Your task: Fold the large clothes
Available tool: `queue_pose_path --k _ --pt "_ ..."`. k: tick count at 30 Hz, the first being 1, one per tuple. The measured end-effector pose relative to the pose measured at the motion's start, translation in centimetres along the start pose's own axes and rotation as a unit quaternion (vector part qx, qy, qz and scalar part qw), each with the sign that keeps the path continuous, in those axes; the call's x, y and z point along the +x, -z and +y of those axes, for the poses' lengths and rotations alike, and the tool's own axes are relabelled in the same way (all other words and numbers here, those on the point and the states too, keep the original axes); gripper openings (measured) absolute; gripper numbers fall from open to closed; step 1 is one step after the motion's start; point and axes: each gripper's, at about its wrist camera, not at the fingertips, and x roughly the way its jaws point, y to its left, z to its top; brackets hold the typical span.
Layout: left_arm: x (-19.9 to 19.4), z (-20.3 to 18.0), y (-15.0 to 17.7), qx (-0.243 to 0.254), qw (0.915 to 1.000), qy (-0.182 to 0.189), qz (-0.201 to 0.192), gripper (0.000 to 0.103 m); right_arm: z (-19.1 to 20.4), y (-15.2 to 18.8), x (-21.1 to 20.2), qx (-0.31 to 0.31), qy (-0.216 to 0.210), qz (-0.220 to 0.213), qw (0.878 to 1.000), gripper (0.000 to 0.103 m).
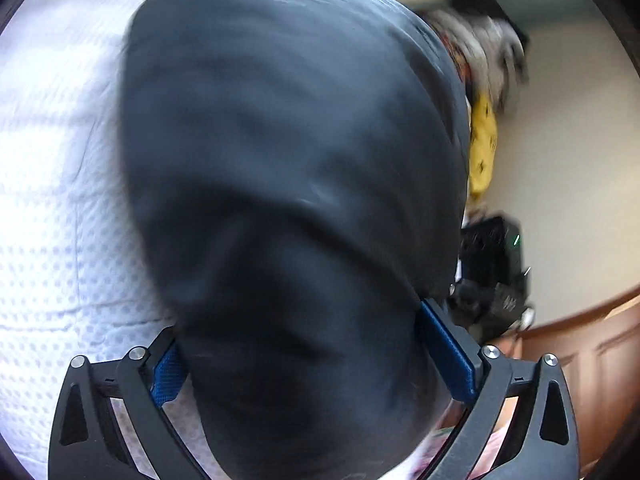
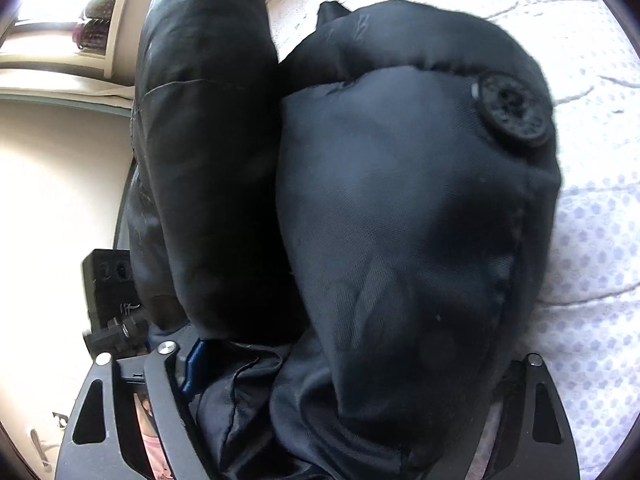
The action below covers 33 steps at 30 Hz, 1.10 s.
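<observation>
A large black puffy jacket (image 1: 288,168) fills the left wrist view, blurred by motion. My left gripper (image 1: 304,364) is shut on a thick bunch of it between its blue pads (image 1: 448,352). In the right wrist view the same jacket (image 2: 400,240) hangs in thick folds, with a big black button (image 2: 514,110) at the upper right and a padded sleeve or panel (image 2: 204,140) on the left. My right gripper (image 2: 340,392) is shut on the jacket; its fingertips are buried in the fabric.
A white quilted bedspread with small blue dots (image 1: 52,208) (image 2: 592,240) lies under the jacket. A pile of mixed clothes with a yellow item (image 1: 484,140) sits by a cream wall. The other gripper's black body (image 1: 492,276) (image 2: 110,292) shows beside the jacket. A wooden door or panel (image 1: 600,352) is at the lower right.
</observation>
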Motion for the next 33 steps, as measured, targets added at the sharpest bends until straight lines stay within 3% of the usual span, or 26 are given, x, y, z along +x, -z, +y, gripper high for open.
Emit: queue_pose_path --k 5,10,15,24,33 --pt "-1.1 -0.2 0.1 -0.008 0.9997 -0.005 -0.022 0.081 -0.3 0.5 -0.1 -0.001 -0.029 -0.007 1.0 0.067" --pt "-3.0 -2.1 -0.1 0.024 0.9973 -0.036 -0.06 0.074 0.8 2.2 0.1 -0.007 -0.038 -0.025 0.999 0.06" --pt "-5.7 -3.7 -0.5 0.055 0.9919 -0.056 -0.099 0.073 3.3 3.3 -0.9 -0.037 -0.039 -0.05 0.997 0.057" --pt "-13.2 -4.5 0.2 0.091 0.9756 -0.074 -0.185 0.073 9.0 4.4 -0.8 -0.107 -0.081 -0.094 0.986 0.056" --pt "-17.4 0.1 2.1 0.054 0.9706 -0.101 -0.211 0.073 12.5 4.4 4.1 -0.13 -0.091 -0.076 0.984 0.056"
